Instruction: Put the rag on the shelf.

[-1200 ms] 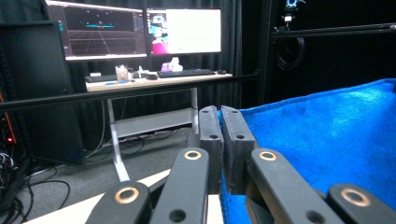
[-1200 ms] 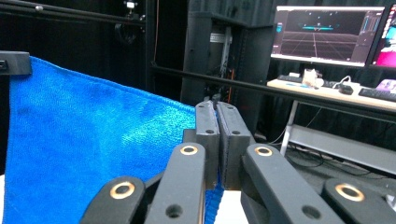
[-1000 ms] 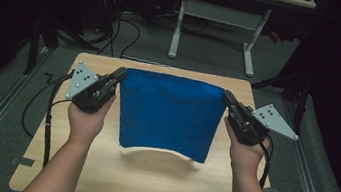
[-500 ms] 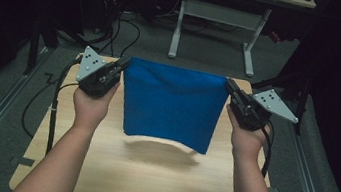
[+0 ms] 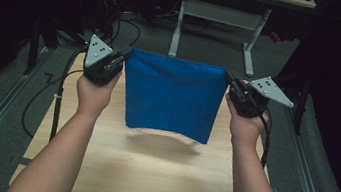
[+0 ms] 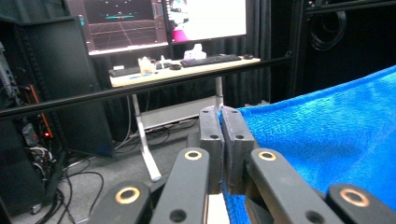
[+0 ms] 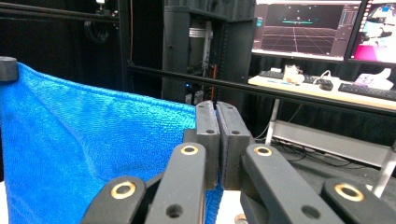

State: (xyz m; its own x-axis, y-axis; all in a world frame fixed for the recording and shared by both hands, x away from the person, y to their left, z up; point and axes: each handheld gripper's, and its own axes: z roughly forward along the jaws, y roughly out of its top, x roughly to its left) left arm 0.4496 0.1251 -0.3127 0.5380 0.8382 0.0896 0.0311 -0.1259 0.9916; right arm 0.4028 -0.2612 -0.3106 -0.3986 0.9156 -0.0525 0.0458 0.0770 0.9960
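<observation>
Both forearms outstretched, left claw [image 5: 124,58] and right claw [image 5: 230,79] clamped on blue cloth [image 5: 172,95] corners

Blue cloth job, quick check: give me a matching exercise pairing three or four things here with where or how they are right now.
Things:
1. blue cloth
2. left gripper
3. right gripper
4. wooden table

States or places:
A. clamped on the cloth's corner at the right of the high view
B. hanging stretched in the air, lower edge off the surface
C. underneath, carrying the cloth's shadow
D. clamped on the cloth's corner at the left of the high view

Pairs: 1-B, 2-D, 3-A, 4-C
</observation>
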